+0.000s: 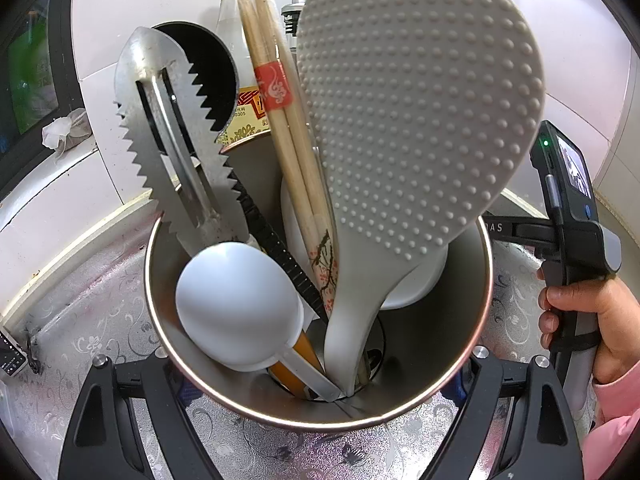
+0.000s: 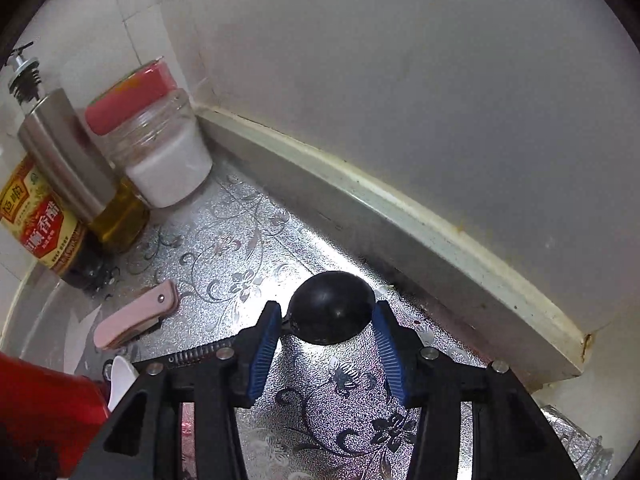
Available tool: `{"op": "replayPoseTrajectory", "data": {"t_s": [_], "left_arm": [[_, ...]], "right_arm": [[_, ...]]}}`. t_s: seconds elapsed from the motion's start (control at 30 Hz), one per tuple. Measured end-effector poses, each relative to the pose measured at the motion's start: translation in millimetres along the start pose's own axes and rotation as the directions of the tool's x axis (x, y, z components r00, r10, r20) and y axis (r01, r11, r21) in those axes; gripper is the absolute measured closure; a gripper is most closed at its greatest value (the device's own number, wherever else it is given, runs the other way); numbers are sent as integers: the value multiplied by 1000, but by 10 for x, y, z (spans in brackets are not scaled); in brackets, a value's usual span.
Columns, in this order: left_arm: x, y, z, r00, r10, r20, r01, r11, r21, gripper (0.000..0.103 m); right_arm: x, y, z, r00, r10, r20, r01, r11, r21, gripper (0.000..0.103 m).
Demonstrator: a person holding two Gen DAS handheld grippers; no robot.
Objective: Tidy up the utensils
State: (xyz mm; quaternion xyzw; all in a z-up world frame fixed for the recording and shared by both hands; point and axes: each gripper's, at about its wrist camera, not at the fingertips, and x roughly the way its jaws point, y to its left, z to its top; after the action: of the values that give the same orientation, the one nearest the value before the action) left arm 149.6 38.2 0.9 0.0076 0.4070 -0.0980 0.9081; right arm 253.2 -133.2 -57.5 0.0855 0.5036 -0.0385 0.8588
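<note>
Left gripper [image 1: 320, 392]: jaws clamped on the near rim of the metal utensil holder [image 1: 486, 280], which fills the centre of the left wrist view. Standing in the holder: a dimpled rice paddle [image 1: 416, 120], wrapped chopsticks [image 1: 280, 120], a serrated metal scraper [image 1: 176, 136] and a white spoon [image 1: 236, 300].

Right gripper [image 2: 326, 332]: jaws partly apart, astride a black spoon bowl [image 2: 330, 308] at centre frame; contact with the blue pads [image 2: 264, 344] cannot be confirmed. A hand [image 1: 580, 320] grips its handle at right of the left wrist view.

The table [image 2: 224, 240] carries silver floral-embossed foil. A pink folding knife [image 2: 136, 320] lies at lower left; vinegar bottle [image 2: 40, 220], oil dispenser [image 2: 68, 152] and red-lidded jar [image 2: 160, 148] stand at upper left against the tiled wall.
</note>
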Motion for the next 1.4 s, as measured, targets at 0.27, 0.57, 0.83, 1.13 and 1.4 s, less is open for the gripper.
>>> {"op": "replayPoseTrajectory", "data": {"t_s": [0.27,0.57,0.83,1.13,1.4], "left_arm": [[-3,4,1,1000,0,0,0,1000,0,14],[-3,2,2,1000,0,0,0,1000,0,14],[-5,4,2,1000,-1,0,1,1000,1,14],[15,2,12,1000,1,-1,-1,1000,4,14],[30,30,25,1000,2,-3,-2,1000,7,14]], "right_arm": [[81,49,52,1000,-25,4,25,999,32,51],[62,127,6,998,-54,30,54,998,-9,55],[-111,79,-17,997,-18,76,19,1000,-13,58],[-418,130,-13,985,-29,167,45,995,-89,98],[-146,52,71,997,21,78,-23,1000,21,79]]}}
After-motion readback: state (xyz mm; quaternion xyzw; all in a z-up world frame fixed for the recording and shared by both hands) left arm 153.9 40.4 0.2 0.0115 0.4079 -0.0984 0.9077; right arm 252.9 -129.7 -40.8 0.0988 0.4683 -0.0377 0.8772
